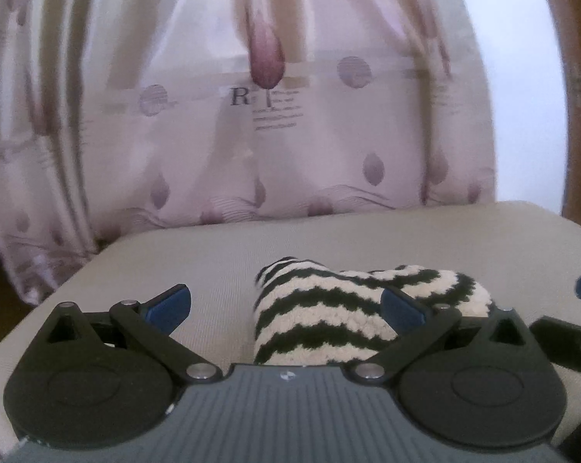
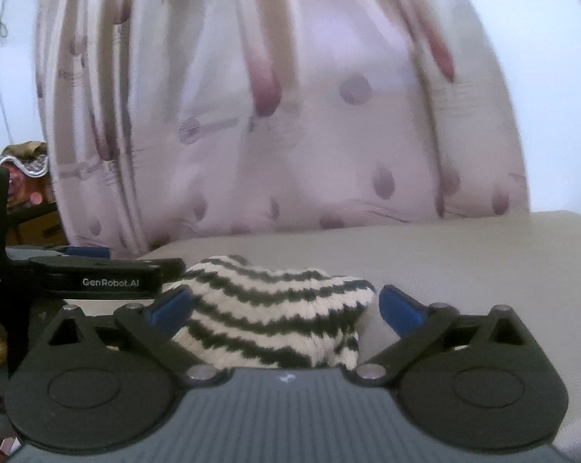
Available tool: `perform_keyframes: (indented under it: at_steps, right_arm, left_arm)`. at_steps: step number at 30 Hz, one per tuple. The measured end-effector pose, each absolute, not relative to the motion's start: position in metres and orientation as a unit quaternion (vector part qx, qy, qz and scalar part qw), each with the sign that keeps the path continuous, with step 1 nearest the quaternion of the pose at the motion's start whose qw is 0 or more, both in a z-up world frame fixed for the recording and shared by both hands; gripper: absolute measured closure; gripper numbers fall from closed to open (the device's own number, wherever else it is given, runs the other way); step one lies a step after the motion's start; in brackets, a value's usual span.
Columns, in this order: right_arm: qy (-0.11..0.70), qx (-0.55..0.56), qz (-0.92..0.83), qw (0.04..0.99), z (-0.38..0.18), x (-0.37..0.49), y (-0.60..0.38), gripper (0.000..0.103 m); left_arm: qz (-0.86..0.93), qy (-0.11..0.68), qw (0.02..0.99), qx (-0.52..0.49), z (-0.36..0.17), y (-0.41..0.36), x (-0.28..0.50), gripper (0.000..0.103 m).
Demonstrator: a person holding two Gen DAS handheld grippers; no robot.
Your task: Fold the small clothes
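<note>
One knit [image 1: 321, 316], striped black and cream, lies bunched at the lower middle of both frames on a pale grey cushion [image 1: 182, 254]; whether it is a sock, a cap or some other small garment cannot be told from the bundle. By its thick, fuzzy yarn it should be light, soft and stretchy, not slippery and in no way fragile. It will sag and unroll when lifted, so a pinch on one layer may drag the rest along. The best hold looks to be an edge or corner: the raised lump at the upper left of the knit in the left wrist view, or the pale end toward the right in the right wrist view.

The left gripper [image 1: 286, 305] sits low over the cushion with its jaws spread wide, holding nothing; the knit fills the right half of the gap and reaches past its right finger. The right gripper [image 2: 284, 305] is equally low and level, jaws wide apart and empty, with the knit between them and close to the camera. At the left of the right wrist view the left gripper's body shows side-on just beside the knit. A patterned curtain [image 1: 290, 115] hangs behind.
</note>
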State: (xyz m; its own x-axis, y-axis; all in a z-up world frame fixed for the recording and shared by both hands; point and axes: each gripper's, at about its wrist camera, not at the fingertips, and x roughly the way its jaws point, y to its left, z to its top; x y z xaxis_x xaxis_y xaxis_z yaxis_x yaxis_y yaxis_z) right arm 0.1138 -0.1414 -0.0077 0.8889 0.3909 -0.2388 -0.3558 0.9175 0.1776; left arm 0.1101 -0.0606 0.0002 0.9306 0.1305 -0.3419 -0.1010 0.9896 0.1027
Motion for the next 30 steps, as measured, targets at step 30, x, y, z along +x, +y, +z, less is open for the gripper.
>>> perform_keyframes:
  at_steps: [30]
  right_arm:
    - [0.102, 0.024, 0.163, 0.981, 0.013, 0.075, -0.130, 0.000]
  left_arm:
    - [0.017, 0.137, 0.990, -0.004, 0.046, -0.058, 0.064, 0.000]
